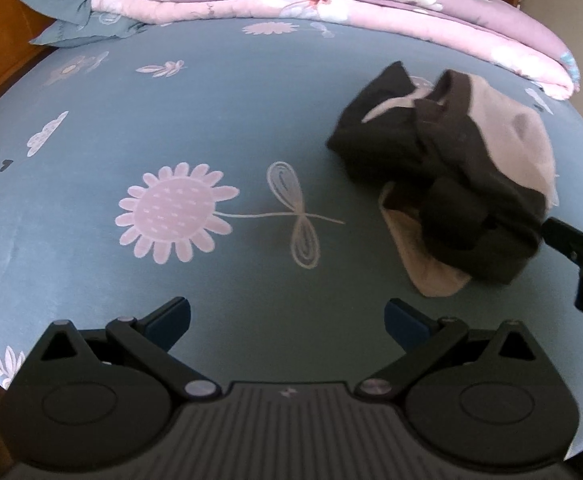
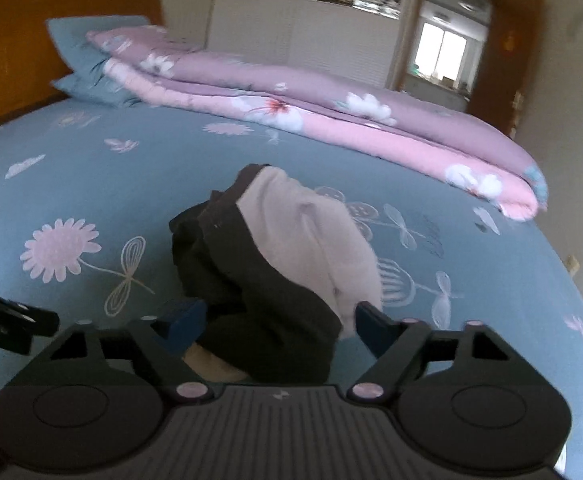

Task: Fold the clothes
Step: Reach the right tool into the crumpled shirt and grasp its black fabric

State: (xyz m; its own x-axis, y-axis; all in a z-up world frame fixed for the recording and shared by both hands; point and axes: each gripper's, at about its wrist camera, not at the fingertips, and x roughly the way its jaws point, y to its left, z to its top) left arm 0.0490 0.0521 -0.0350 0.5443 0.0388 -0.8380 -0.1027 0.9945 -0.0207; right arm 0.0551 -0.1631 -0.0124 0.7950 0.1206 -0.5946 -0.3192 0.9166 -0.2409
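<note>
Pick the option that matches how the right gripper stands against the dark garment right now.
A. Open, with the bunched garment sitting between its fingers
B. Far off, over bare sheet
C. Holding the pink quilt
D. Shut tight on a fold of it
A: the right gripper has its blue fingertips spread wide, and the crumpled dark garment bulges up between them on the blue sheet.
</note>
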